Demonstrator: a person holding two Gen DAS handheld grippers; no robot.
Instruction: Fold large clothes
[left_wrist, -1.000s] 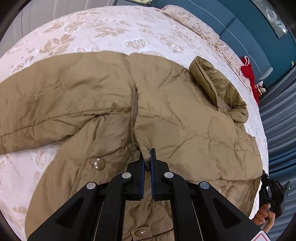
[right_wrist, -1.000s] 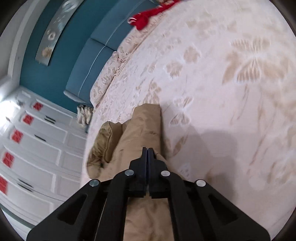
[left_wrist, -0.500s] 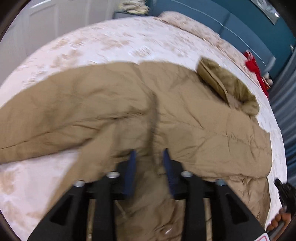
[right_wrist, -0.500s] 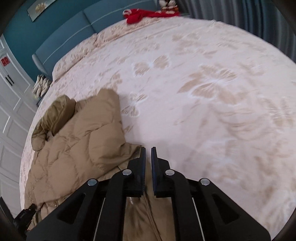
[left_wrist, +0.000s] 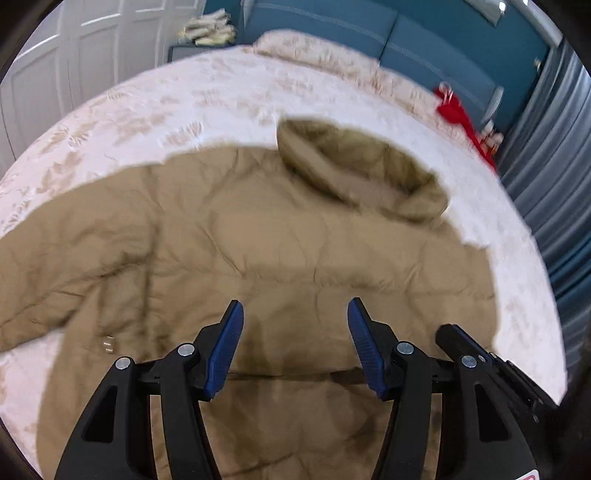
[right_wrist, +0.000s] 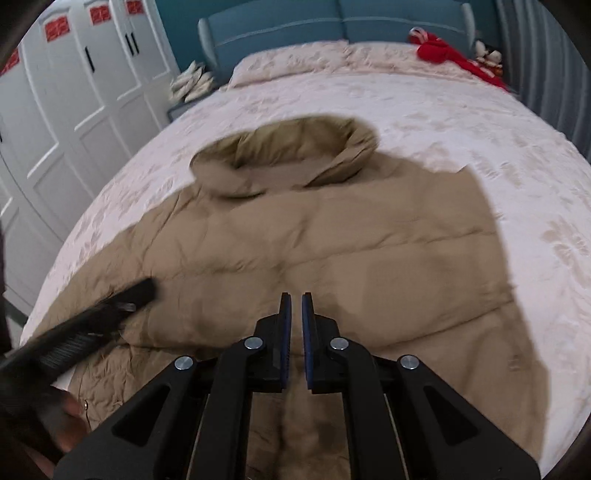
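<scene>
Coat (left_wrist: 280, 236), tan, quilted, lies spread on bed (left_wrist: 221, 99), filling centre and lower part of both views. Collar (left_wrist: 354, 170) bunched up at upper centre-right of left wrist view; in right wrist view it sits upper centre (right_wrist: 291, 155). One sleeve (left_wrist: 62, 254) runs out to left edge of left wrist view. Coat's right side in right wrist view ends in a straight folded edge (right_wrist: 491, 229) w/ bare bedspread beyond it. Small metal snap (left_wrist: 108, 342) on fabric at lower left of left wrist view.

Left tool (left_wrist: 295, 347): bottom centre of its own view, above coat body. Jaws opening, wide gap betw. blue pads (left_wrist: 225, 347); nothing betw. them, only coat surface behind. Same tool shows as blurred black bar at lower left of right wrist view (right_wrist: 140, 291), over coat.

Right tool (right_wrist: 296, 332): bottom centre of its view, above coat. Jaws nearly closed, thin slit left betw. pads; no fabric in slit, nothing gripped. Its black body also seen at lower right of left wrist view (left_wrist: 461, 343).

Bkgd: blue headboard (right_wrist: 332, 18) top centre, red cloth (right_wrist: 443, 50) at top right on bed, white wardrobe doors (right_wrist: 74, 92) upper left. Both frames motion-blurred; fine detail on coat seams not readable.
</scene>
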